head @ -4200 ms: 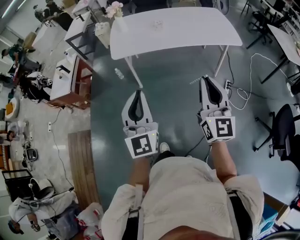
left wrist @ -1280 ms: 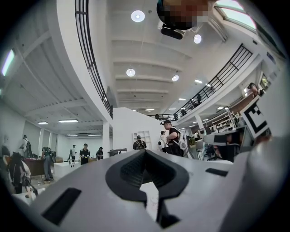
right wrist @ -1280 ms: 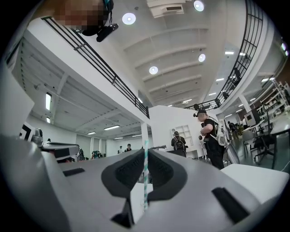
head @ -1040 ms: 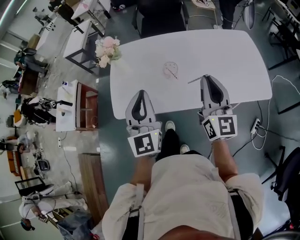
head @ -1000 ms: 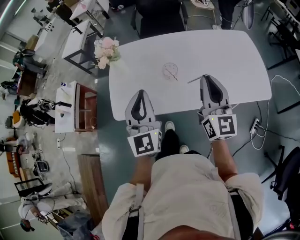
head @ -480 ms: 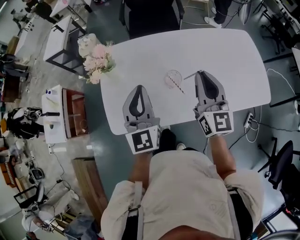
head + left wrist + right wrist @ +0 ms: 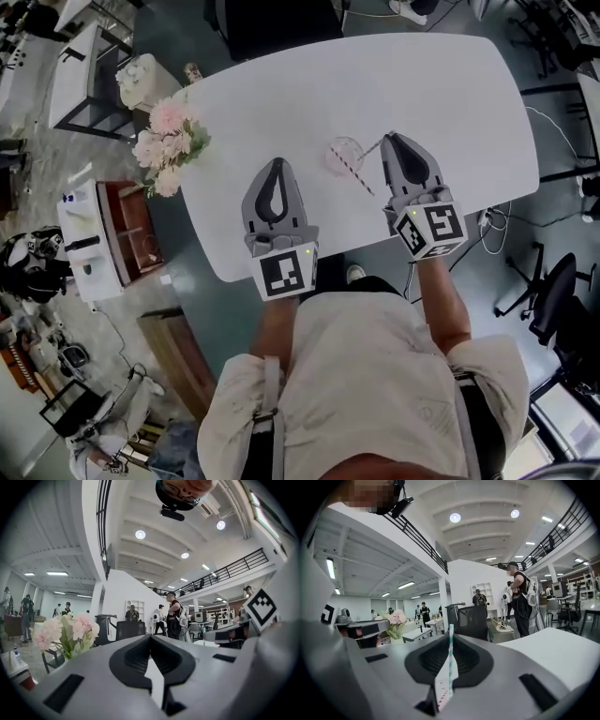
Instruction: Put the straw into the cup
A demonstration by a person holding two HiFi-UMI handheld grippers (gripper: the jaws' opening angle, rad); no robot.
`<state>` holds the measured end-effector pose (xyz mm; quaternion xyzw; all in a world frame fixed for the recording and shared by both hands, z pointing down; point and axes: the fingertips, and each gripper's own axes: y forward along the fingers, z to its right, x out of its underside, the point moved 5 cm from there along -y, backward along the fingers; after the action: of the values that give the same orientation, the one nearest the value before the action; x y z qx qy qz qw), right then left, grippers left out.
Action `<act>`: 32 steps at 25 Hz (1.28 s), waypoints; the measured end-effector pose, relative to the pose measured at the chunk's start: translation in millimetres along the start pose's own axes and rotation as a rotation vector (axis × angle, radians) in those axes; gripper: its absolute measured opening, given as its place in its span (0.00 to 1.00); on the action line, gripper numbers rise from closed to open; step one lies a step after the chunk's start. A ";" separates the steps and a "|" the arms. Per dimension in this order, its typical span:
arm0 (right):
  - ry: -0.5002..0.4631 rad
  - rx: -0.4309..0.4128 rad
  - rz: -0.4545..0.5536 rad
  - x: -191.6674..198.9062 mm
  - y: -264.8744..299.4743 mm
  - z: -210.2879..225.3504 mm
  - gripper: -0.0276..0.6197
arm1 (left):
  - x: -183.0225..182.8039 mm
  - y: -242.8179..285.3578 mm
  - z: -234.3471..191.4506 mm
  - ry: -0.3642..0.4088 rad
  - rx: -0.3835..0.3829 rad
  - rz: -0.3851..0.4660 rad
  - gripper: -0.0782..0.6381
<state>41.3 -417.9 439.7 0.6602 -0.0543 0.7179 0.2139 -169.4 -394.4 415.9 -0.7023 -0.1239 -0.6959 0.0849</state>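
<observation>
You held the straw [image 7: 450, 660] clamped between the jaws of the right gripper [image 7: 388, 141]. It was a thin paper straw with white and teal stripes. In the right gripper view it stood upright, and its free end rose past the jaw tips. In the head view that free end [image 7: 372, 150] pointed at the cup [image 7: 344, 156] and lay just beside its rim. The cup was clear and round. It stood upright near the middle of the white table [image 7: 450, 84]. A red-striped straw [image 7: 362, 180] leaned out over its rim toward the near edge.
</observation>
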 end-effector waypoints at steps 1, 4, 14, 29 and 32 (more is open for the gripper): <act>0.012 0.000 -0.020 5.6 5.1 1.9 0.08 | 4.0 5.0 -1.5 -0.003 0.007 -0.009 0.12; 0.047 -0.004 -0.081 21.4 17.5 5.9 0.08 | 17.2 18.1 -3.1 -0.015 0.028 -0.042 0.12; 0.163 -0.007 -0.219 65.1 51.4 14.8 0.08 | 50.7 47.3 -7.3 -0.042 0.062 -0.112 0.12; 0.353 0.048 -0.315 96.3 73.4 42.7 0.08 | 71.4 64.6 -12.8 -0.074 0.079 -0.146 0.12; 0.364 0.066 -0.326 100.0 74.4 48.1 0.09 | 73.2 67.3 -12.7 -0.074 0.084 -0.152 0.12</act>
<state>53.9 -478.9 558.0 0.5268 0.1158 0.7824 0.3113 -161.8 -458.3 492.8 -0.7118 -0.2089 -0.6682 0.0567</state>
